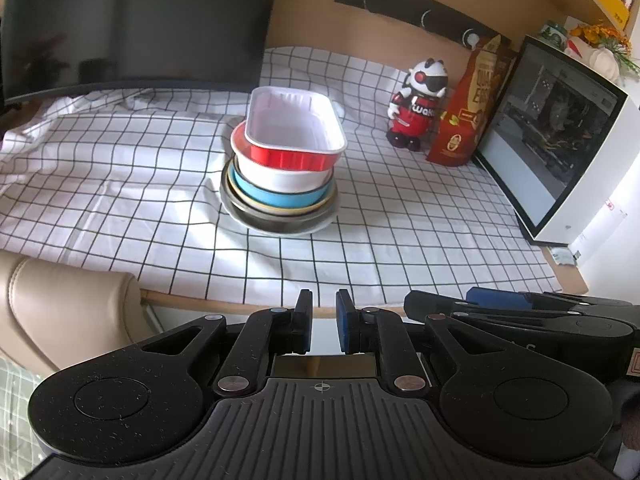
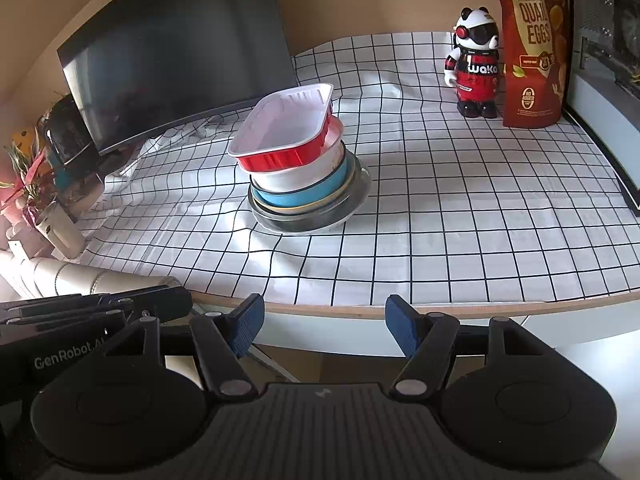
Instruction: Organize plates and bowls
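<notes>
Standing on the checked tablecloth (image 1: 120,184) near the middle of the table: one stack of dishes (image 1: 282,168), six pieces as far as can be counted. From the top: one red foil tray (image 1: 294,126) with a white inside, sitting askew; one white bowl (image 1: 280,178); one blue bowl (image 1: 276,200); one yellow-rimmed dish (image 2: 316,205), only its edge showing; one dark metal dish (image 1: 276,222); one white plate (image 1: 320,226) at the bottom. At the far right side of the table: one panda figurine (image 2: 476,68) and one red snack pouch (image 2: 534,48), just beside each other, both upright. One dark monitor (image 1: 132,20) at the back left. Grippers, two, both held short of the table's near edge and well apart from the stack: left gripper (image 1: 323,326), blue pads drawn close together with only a narrow gap, nothing between them; right gripper (image 2: 324,330), jaws parted about halfway, nothing between them.
</notes>
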Tool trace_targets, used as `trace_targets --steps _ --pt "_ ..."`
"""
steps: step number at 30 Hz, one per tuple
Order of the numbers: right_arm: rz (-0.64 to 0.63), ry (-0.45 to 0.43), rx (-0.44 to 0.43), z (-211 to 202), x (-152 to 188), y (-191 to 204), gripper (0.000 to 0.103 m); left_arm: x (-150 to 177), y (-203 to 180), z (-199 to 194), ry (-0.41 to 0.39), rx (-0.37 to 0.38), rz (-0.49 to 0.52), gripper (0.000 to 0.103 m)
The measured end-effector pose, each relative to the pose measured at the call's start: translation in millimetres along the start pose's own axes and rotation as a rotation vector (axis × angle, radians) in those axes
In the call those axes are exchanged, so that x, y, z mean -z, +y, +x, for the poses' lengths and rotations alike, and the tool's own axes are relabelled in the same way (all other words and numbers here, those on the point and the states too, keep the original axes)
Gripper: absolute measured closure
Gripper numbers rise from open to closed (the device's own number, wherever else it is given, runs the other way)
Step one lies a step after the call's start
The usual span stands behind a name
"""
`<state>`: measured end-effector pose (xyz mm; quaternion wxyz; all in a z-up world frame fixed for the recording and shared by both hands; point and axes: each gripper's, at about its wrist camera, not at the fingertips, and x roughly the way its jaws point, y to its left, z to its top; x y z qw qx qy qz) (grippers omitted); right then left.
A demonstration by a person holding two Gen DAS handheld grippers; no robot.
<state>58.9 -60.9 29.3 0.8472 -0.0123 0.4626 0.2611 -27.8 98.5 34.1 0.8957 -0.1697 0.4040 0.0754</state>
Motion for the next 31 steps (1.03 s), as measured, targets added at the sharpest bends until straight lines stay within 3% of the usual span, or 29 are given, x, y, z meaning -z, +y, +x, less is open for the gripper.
trace_targets --steps 31 --pt "-0.016 -0.009 -0.032 18.7 -12.7 9.3 0.035 -10.8 18.0 13.5 0.002 -0.010 -0.022 0.087"
